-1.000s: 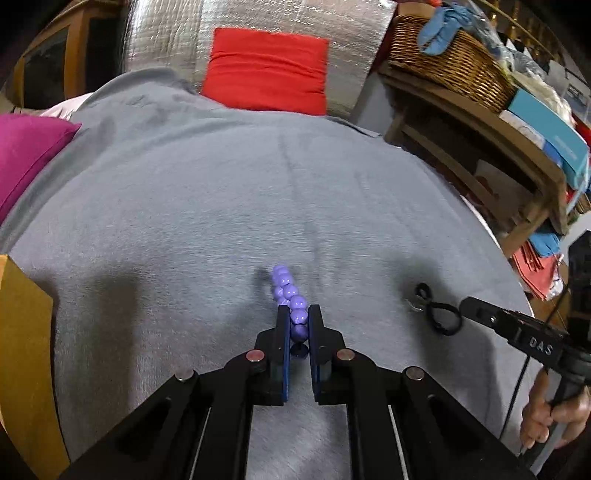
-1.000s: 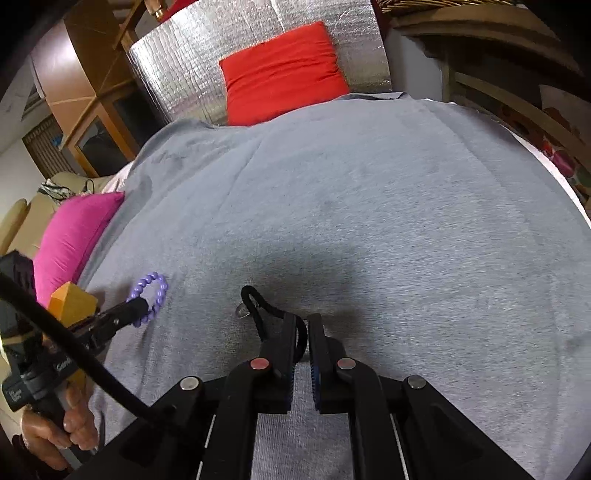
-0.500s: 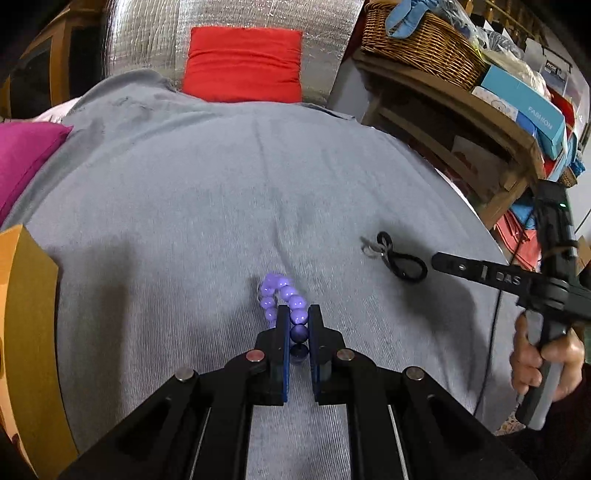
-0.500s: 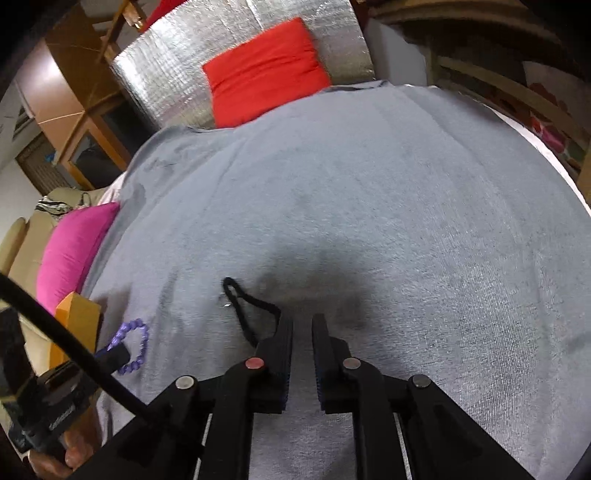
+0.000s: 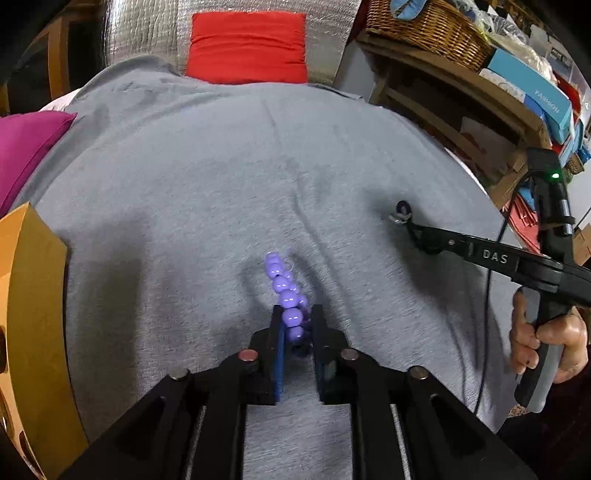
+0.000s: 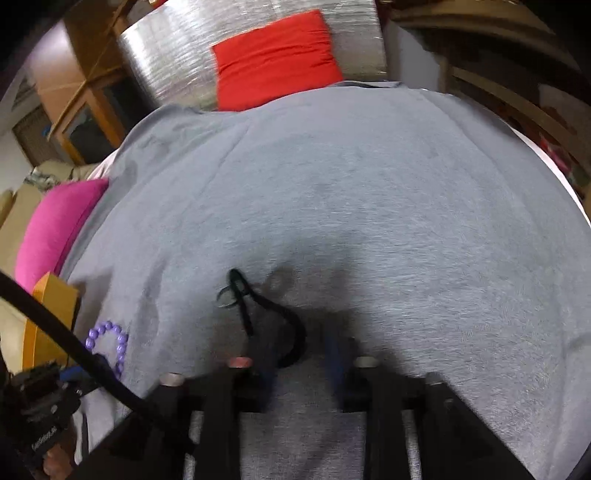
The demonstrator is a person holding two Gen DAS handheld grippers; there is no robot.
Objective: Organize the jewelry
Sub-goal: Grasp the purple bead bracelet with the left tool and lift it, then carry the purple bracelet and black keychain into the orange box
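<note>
A purple bead bracelet (image 5: 286,295) lies on the grey cloth (image 5: 221,184), its near end between the fingers of my left gripper (image 5: 297,317); the jaws have parted slightly and stand open around it. It also shows in the right wrist view (image 6: 110,343). A black cord with a small metal ring (image 6: 258,306) lies on the cloth, its near loop just inside my right gripper (image 6: 301,347), whose jaws stand open. In the left wrist view the cord (image 5: 404,216) is at the tip of the right gripper.
An orange wooden box (image 5: 33,314) stands at the left edge of the cloth. A magenta cushion (image 6: 55,229) lies far left, a red cushion (image 5: 247,48) at the back. Wooden shelves with a wicker basket (image 5: 428,29) stand to the right.
My right gripper has opened and let go of the black cord, which now lies on the cloth. My left gripper's jaws have parted around the bracelet, which has lowered onto the cloth.
</note>
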